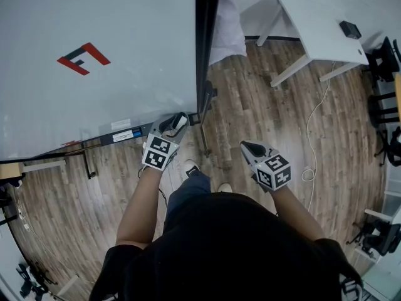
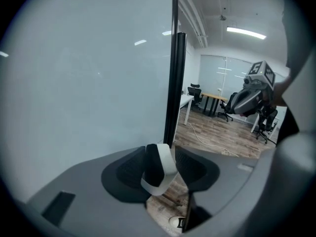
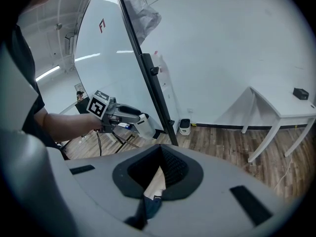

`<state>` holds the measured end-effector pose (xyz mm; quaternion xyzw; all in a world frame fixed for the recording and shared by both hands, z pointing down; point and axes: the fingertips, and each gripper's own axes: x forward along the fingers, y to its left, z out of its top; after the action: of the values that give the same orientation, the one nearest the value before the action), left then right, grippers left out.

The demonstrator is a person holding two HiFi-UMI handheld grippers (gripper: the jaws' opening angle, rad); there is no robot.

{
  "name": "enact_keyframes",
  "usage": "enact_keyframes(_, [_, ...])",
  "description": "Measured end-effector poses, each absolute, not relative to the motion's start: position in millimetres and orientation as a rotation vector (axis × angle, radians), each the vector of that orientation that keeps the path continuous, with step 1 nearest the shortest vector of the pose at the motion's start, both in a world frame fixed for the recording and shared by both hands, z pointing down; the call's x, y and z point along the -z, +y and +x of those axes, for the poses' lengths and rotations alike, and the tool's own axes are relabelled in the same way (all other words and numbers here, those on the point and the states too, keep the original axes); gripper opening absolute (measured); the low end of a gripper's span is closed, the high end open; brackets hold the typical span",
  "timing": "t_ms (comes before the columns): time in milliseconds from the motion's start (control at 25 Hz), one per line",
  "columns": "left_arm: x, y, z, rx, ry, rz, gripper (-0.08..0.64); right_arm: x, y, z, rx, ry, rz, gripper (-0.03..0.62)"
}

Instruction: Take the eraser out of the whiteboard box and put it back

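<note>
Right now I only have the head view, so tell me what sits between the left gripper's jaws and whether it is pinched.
Observer: The left gripper view shows the eraser, black with a white band, standing tilted between the jaws of the left gripper. It leans toward the left jaw and a gap shows at the right jaw, so it does not look pinched.
Operator: Now report the right gripper.
Observer: In its own view the right gripper has its jaws meeting at the tips, with nothing between them.
</note>
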<state>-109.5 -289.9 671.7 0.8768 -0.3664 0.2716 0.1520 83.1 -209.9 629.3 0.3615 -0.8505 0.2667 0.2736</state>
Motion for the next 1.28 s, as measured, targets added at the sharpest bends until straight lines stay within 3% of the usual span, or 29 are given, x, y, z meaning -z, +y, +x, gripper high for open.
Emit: enact_keyframes(1280, [-681,-290,-99,-0.775,-1.031,2.472,0.204,-637,-205,76,-0.73,-2.286,0.945,-0.005])
